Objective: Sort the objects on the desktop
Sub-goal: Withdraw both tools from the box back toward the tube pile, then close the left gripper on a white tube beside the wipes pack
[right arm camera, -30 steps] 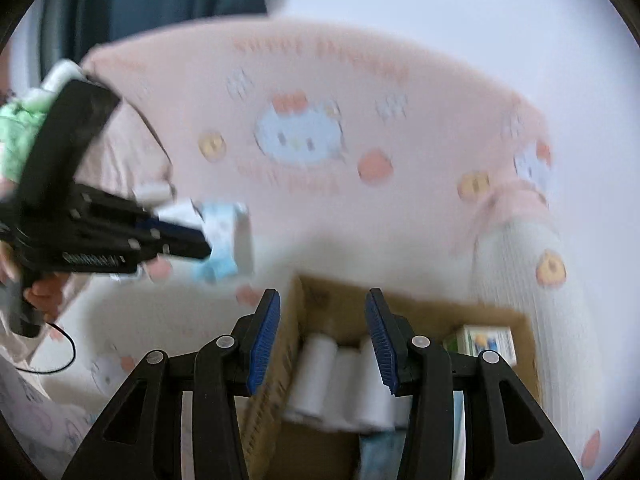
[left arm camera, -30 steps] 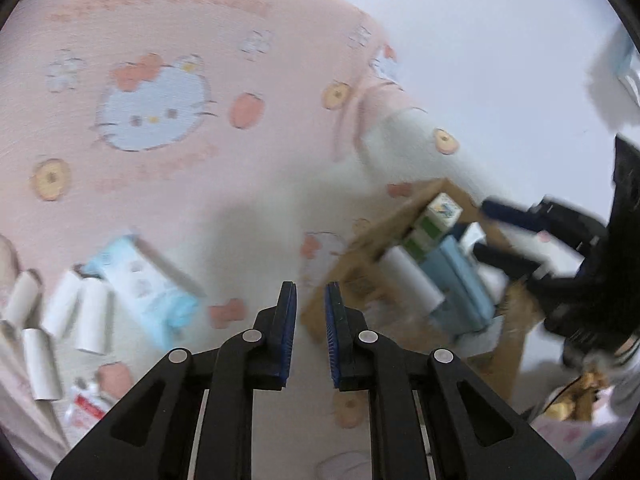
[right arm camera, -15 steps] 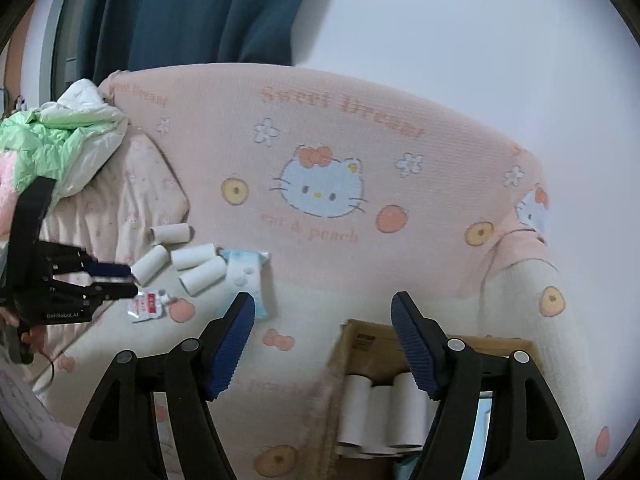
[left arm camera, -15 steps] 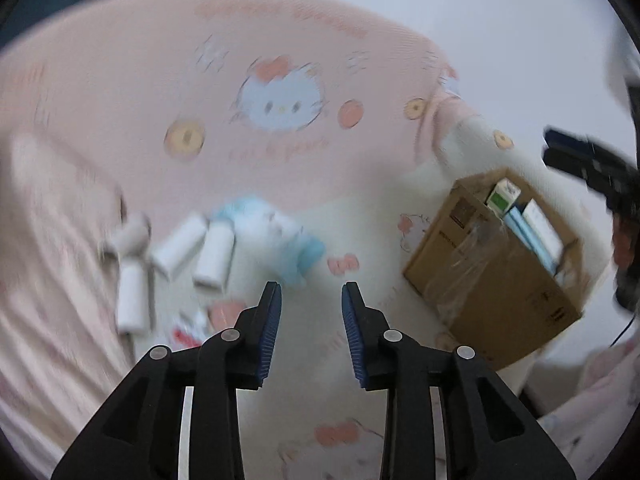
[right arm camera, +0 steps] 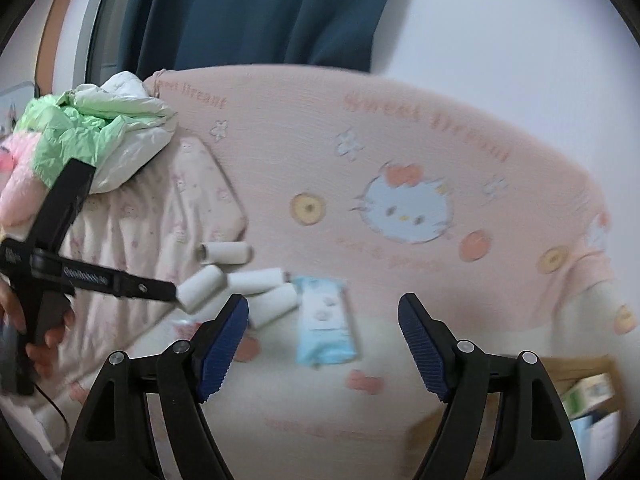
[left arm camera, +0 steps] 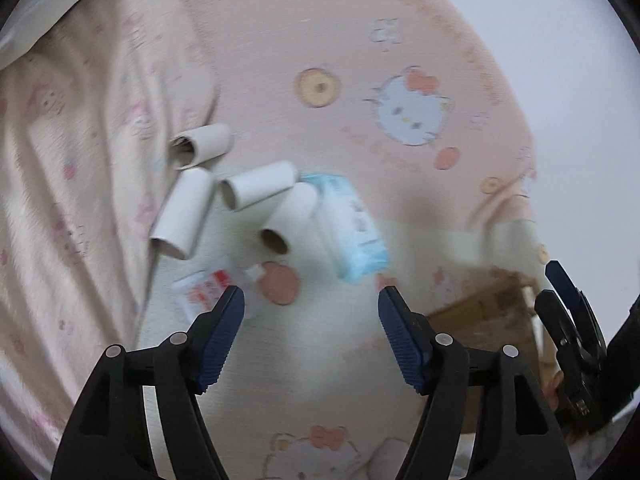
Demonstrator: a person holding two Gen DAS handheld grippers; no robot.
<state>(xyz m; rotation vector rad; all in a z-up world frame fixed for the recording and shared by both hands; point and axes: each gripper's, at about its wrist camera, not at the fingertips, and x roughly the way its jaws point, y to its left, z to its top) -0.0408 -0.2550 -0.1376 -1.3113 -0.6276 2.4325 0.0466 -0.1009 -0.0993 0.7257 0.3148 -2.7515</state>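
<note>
We hold our left gripper over the pink blanket, its jaws opening wide with nothing between them. Beyond its tips lie four white paper tubes, clustered just left of the light blue tissue pack; a small red-and-white packet sits below the tubes. Our right gripper is also opening and empty. The cardboard box stands well right of the pack.
</note>
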